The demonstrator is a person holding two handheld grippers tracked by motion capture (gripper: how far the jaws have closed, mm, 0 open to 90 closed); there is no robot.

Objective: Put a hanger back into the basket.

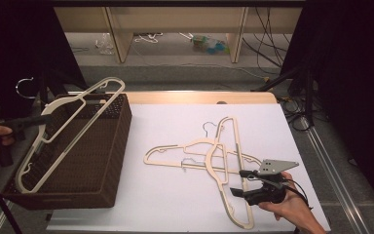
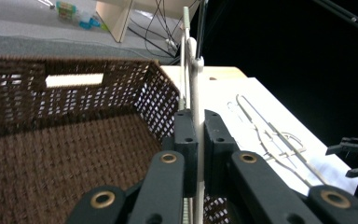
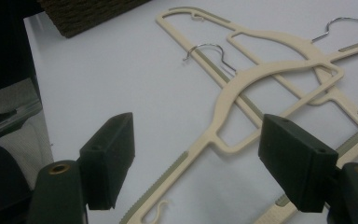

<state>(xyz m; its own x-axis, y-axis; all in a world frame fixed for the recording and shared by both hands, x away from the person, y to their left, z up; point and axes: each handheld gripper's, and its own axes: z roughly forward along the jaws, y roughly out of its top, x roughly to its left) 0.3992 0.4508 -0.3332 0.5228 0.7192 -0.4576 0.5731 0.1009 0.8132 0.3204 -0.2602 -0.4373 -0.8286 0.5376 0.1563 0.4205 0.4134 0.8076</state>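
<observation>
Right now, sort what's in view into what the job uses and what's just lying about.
In the job:
- held hanger, clamped in the left gripper over the wicker basket
- two crossed hangers on the white table
- right gripper, fingers open above them

Lying about:
- bottles on the floor
- loose cables

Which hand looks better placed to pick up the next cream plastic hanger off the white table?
Right. The right gripper hovers open beside the two crossed cream plastic hangers, while the left gripper is shut on another cream hanger over the brown woven basket.
</observation>
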